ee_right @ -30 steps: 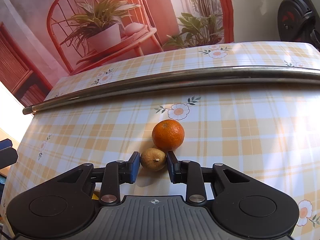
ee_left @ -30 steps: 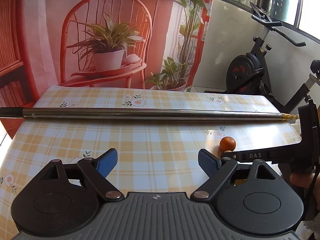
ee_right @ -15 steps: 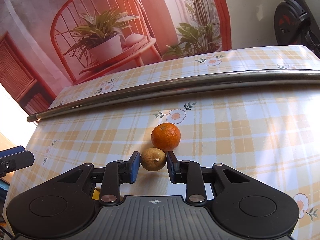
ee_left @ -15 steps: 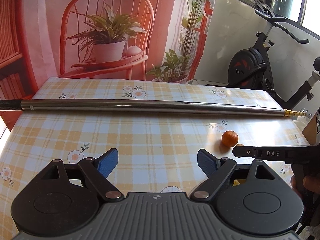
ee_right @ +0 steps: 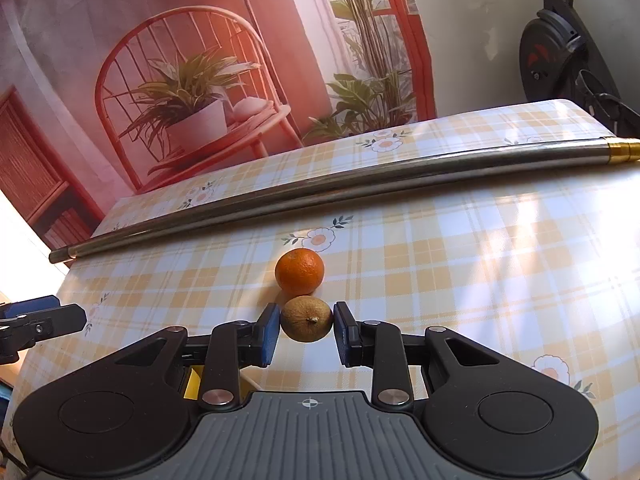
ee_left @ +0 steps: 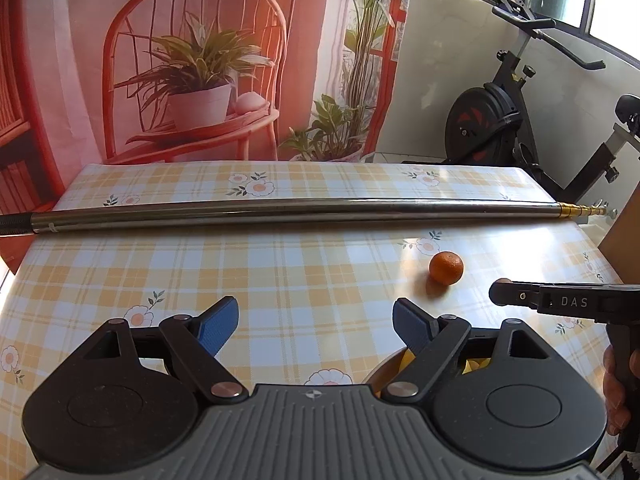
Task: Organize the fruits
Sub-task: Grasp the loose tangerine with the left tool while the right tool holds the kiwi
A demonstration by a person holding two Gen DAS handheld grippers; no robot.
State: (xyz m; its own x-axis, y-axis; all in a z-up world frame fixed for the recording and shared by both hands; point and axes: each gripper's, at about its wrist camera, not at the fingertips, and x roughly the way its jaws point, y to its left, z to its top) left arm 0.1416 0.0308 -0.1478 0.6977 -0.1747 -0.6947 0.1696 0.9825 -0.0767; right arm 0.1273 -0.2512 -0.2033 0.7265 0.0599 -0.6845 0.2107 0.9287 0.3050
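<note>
My right gripper (ee_right: pixel 306 330) is shut on a small brown round fruit (ee_right: pixel 306 323), its blue pads pressing both sides. Just beyond it an orange (ee_right: pixel 299 272) rests on the checked tablecloth (ee_right: pixel 460 280). In the left wrist view the same orange (ee_left: pixel 446 267) lies right of centre, and the right gripper (ee_left: pixel 500 293) comes in from the right edge with a hand on its handle. My left gripper (ee_left: pixel 316 322) hovers open over the cloth with nothing between its blue pads. A bowl rim with yellow fruit (ee_left: pixel 404 360) peeks out under its right finger.
A long metal pole (ee_left: pixel 296 210) lies across the table behind the orange, its brass tip (ee_right: pixel 622 148) at the right. An exercise bike (ee_left: pixel 504 120) stands past the table's right corner. A printed backdrop (ee_left: pixel 192 60) hangs behind the far edge.
The right gripper has drawn back from the orange with the brown fruit still pinched. In the left wrist view the table has slid lower and the orange looks farther off.
</note>
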